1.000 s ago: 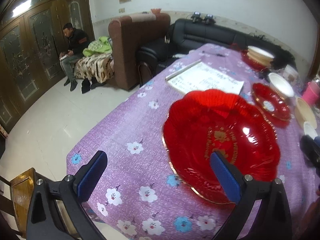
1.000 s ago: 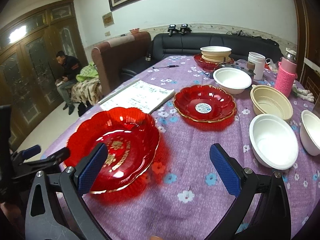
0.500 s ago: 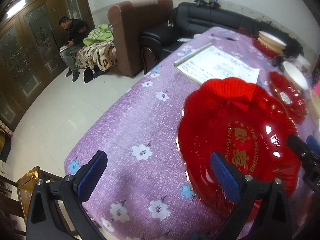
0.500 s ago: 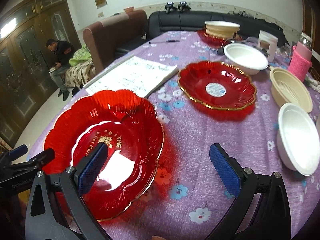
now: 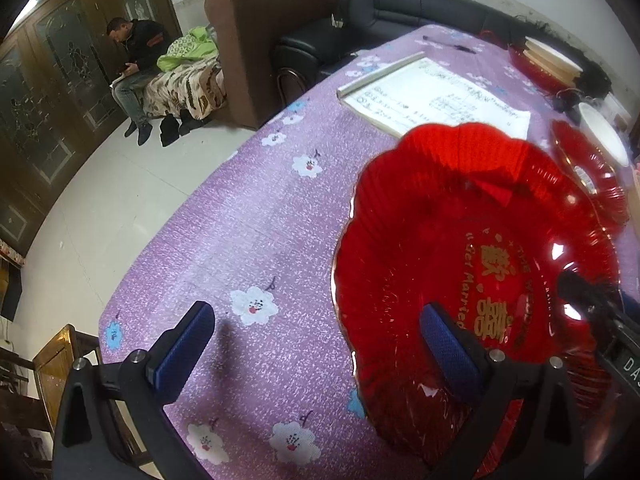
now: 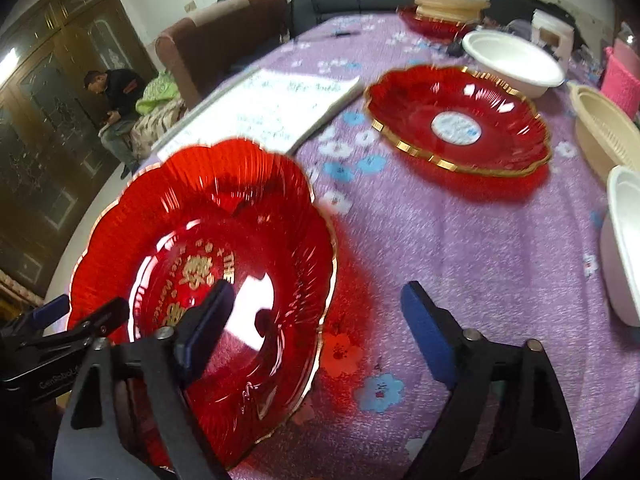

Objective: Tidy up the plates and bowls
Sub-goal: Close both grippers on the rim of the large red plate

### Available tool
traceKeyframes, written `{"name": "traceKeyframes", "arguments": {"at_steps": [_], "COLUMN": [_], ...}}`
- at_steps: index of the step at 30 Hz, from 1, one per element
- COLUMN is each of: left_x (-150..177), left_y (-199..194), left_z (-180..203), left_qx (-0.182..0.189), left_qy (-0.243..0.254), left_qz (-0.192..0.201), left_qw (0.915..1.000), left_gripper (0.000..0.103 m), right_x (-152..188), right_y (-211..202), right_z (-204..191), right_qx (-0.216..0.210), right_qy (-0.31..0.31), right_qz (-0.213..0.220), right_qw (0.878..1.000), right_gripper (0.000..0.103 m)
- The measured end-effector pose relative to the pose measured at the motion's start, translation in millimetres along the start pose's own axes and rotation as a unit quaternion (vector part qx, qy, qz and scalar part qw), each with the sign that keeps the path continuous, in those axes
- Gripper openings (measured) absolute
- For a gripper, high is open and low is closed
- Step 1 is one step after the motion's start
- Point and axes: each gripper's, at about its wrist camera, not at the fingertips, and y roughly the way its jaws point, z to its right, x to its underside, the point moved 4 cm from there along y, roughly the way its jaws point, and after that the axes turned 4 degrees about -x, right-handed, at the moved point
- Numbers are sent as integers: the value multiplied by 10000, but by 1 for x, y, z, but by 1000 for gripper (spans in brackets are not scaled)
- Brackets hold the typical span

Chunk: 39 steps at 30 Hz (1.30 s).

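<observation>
A large red scalloped plate with gold lettering (image 5: 460,240) (image 6: 208,248) lies on the purple flowered tablecloth near the table's front corner. My left gripper (image 5: 316,332) is open; its right finger is over the plate's near rim, its left finger over the cloth. My right gripper (image 6: 316,316) is open; its left finger is over the plate's inside, its right finger over the cloth beyond the rim. A second red plate with a white sticker (image 6: 460,120) lies farther back.
White bowls (image 6: 512,62) (image 6: 624,240), a beige basket bowl (image 6: 604,136), a pink cup (image 6: 622,80) and a stack of plates (image 6: 448,12) stand at the right and back. A paper pad (image 6: 272,108) lies behind the near plate. The table edge (image 5: 168,216) drops off left.
Both grippers have moved in and down toward the near red plate, which looks larger. The right gripper's left finger now reaches over the plate's inside. Both stay open.
</observation>
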Motion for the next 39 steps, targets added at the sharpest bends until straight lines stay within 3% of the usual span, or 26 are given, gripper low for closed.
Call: {"name": "traceKeyframes", "arguments": {"at_steps": [3,5,7,9,11,13,15,22,25,29,36,39], "left_x": [0,-2,-4,-4,-4,-4,-4,-6,-8,-12,-13,-14], "left_y": [4,5,6,6,6,5,4,-4,-4,-2,-2,-1], "left_z": [3,4,7,10,12,16,19,34,34,20,19,14], "left_qx": [93,154,196,256,280,355,463,824,847,849,865,1053], "left_qy": [22,-20,3,68,102,160,187,329,333,145,218,100], "left_qz": [-64,-116,-126,-104,-77,-49,-41,184,219,223,214,157], "left_qw": [9999,9998,9997,9996,9995,9992,9987,9959,9956,9960,9958,9943], "left_gripper": [103,103,103,103,103,103,99,68,61,35,31,25], "right_x": [-2,-3,-4,-6,-6,-6,-5,-6,-6,-5,-4,-4], "right_y": [3,3,4,5,4,4,5,7,7,6,5,5], "right_z": [-1,-2,-3,-4,-5,-8,-8,-7,-6,-5,-4,-1], "right_qx": [67,221,317,351,222,89,42,-137,-194,-219,-309,-421], "right_qy": [-28,-79,-162,-243,-269,-303,-323,-256,-223,-208,-203,-138], "right_qz": [-25,10,15,53,97,114,174,296,346,370,379,371], "right_qw": [10000,9997,9994,9991,9993,9994,9993,9991,9990,9989,9986,9983], "right_gripper": [84,74,55,45,37,22,22,21,21,20,21,21]}}
